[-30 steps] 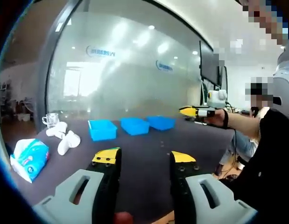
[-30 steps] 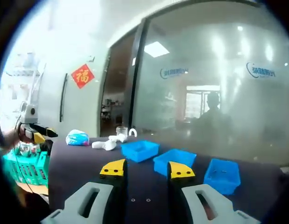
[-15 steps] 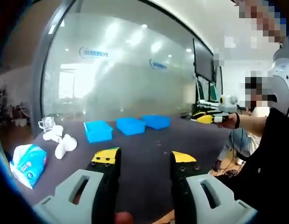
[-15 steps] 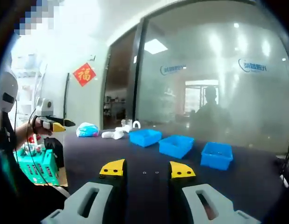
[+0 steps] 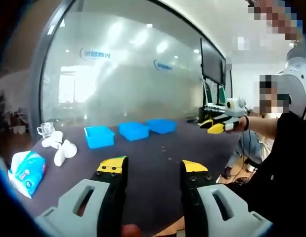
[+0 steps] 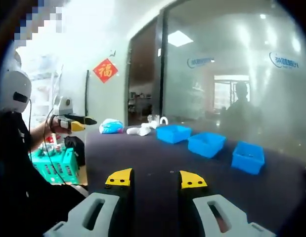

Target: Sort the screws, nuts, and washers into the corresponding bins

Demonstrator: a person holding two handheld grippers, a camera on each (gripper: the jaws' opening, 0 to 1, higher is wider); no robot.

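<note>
Bright, hazy ceiling-light glare on glass wall (image 5: 133, 69); soft, fisheye-warped edges.

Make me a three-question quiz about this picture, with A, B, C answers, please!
1. Where do the blue bins sit?
A. In a row on the dark table
B. On the floor
C. Stacked in a tower

2. How many blue bins are there?
A. One
B. Three
C. Six

3. How are the left gripper and right gripper standing?
A. Both clamped on a bin
B. Both open and empty
C. One holding the glass cup

Answers:
1 A: the bins stand side by side on the tabletop.
2 B: three separate bins show in both views.
3 B: each has a gap between its yellow-tipped jaws with nothing in it.
</note>
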